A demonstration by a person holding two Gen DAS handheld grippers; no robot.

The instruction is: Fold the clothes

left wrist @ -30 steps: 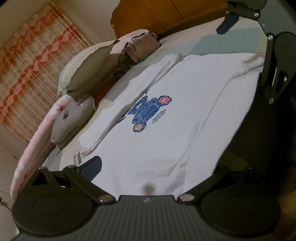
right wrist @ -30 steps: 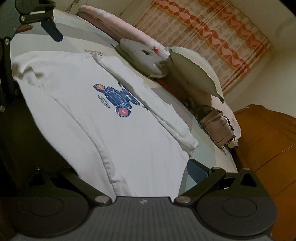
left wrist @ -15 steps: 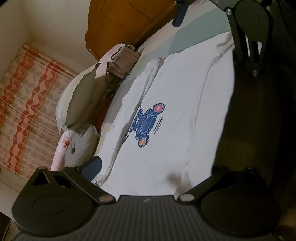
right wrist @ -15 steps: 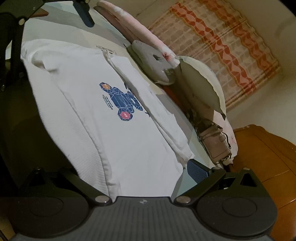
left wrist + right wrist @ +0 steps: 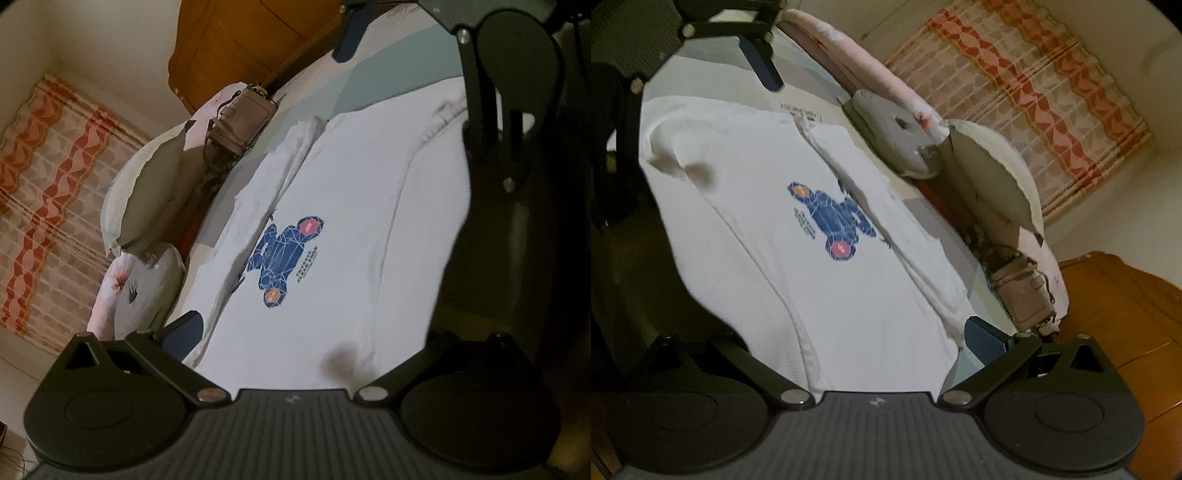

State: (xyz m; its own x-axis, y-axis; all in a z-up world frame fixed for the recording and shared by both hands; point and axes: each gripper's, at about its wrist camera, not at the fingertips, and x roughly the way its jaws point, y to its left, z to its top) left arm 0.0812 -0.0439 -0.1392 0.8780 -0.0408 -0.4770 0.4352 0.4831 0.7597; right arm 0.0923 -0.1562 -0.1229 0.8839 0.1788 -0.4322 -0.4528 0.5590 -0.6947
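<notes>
A white T-shirt (image 5: pixel 351 184) with a blue bear print (image 5: pixel 284 254) lies flat on the bed, its far sleeve folded in. My left gripper (image 5: pixel 321 332) is open at one end of it, the cloth's edge lying between the spread fingers; only the left blue pad (image 5: pixel 181 332) shows. At the other end of the T-shirt (image 5: pixel 757 192), my right gripper (image 5: pixel 823 343) is also open, with one blue pad (image 5: pixel 982 339) beside the hem. Each gripper appears in the other's view, wide apart across the shirt. The near fingers are lost in shadow.
A cream pillow (image 5: pixel 147 192), a grey cushion (image 5: pixel 147 295) and a brown handbag (image 5: pixel 243 118) line the bed's far side. Behind them are a wooden headboard (image 5: pixel 251 48) and a red-patterned curtain (image 5: pixel 1034 85). Pale green sheet (image 5: pixel 388 74) shows beyond the shirt.
Both wrist views have tilted and shifted, so both grippers have turned a little at the shirt's ends. The shirt lies as before and both grippers stay spread.
</notes>
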